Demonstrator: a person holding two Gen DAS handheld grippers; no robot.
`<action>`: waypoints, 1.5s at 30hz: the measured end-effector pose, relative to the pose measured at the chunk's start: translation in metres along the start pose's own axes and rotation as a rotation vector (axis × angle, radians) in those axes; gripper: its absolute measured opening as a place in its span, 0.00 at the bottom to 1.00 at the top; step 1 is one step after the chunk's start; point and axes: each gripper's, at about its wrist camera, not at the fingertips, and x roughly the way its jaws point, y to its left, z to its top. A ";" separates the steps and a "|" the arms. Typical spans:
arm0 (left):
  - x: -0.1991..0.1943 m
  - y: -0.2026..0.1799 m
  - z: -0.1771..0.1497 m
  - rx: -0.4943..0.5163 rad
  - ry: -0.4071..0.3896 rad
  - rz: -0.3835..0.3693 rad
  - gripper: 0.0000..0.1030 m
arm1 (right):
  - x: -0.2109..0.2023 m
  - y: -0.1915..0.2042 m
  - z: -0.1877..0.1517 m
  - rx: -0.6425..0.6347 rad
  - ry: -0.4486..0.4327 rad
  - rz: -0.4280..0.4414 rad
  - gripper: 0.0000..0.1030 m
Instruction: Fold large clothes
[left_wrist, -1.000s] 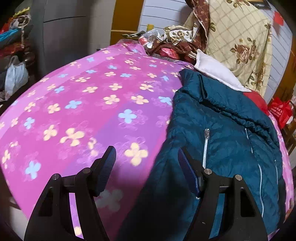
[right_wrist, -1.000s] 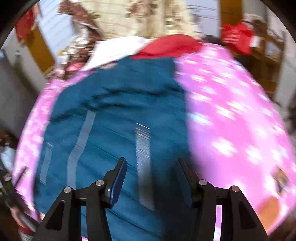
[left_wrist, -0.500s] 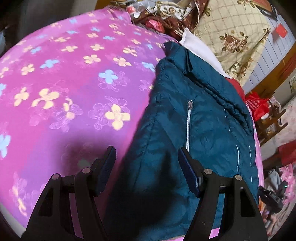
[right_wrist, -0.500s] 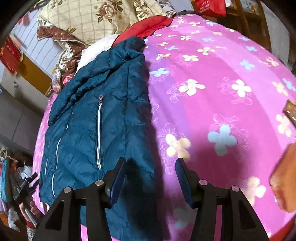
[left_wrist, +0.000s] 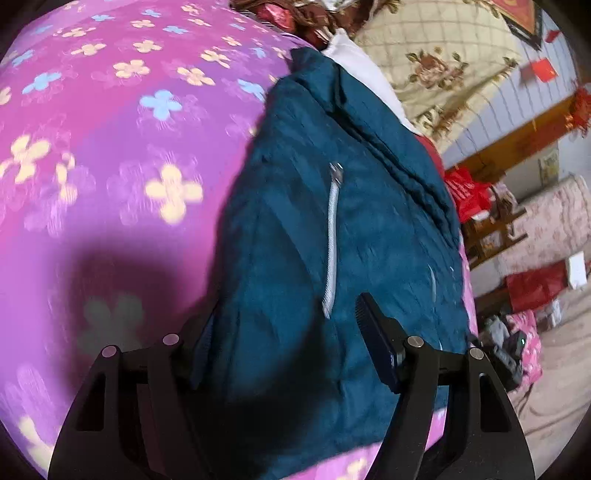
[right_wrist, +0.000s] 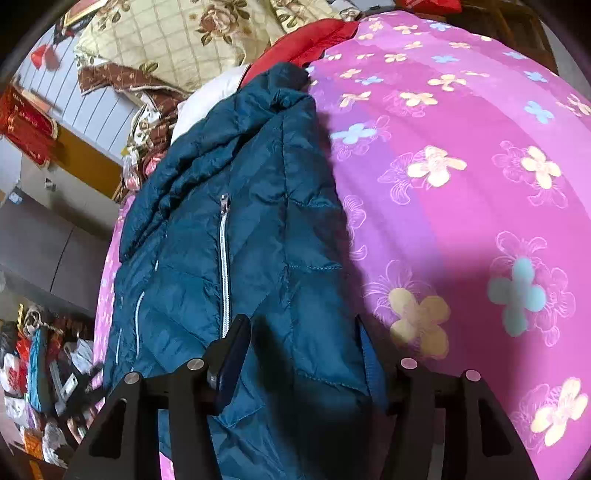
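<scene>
Teal puffer jacket (left_wrist: 369, 229) lies flat on the pink flowered bedspread (left_wrist: 110, 155), collar toward the pillows (right_wrist: 166, 40), zipper (right_wrist: 223, 266) facing up. Left gripper (left_wrist: 284, 347) straddles the jacket's edge, jaws apart, fabric bulging between the 2 fingers; can't tell if the pads press it. Right gripper (right_wrist: 301, 354) straddles the opposite edge, jaws opening, jacket fabric between them, not pinched. Clutter on the floor (right_wrist: 40, 373) beside the bed.
</scene>
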 end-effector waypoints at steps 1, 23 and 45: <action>-0.002 0.000 -0.006 -0.005 0.001 -0.020 0.68 | -0.005 -0.003 0.000 0.015 -0.024 0.000 0.53; -0.011 -0.010 -0.023 -0.046 0.010 -0.259 0.73 | -0.004 -0.005 -0.061 0.073 0.107 0.323 0.60; -0.088 -0.109 -0.038 0.209 -0.162 0.180 0.14 | -0.067 0.061 -0.071 -0.127 -0.041 0.105 0.17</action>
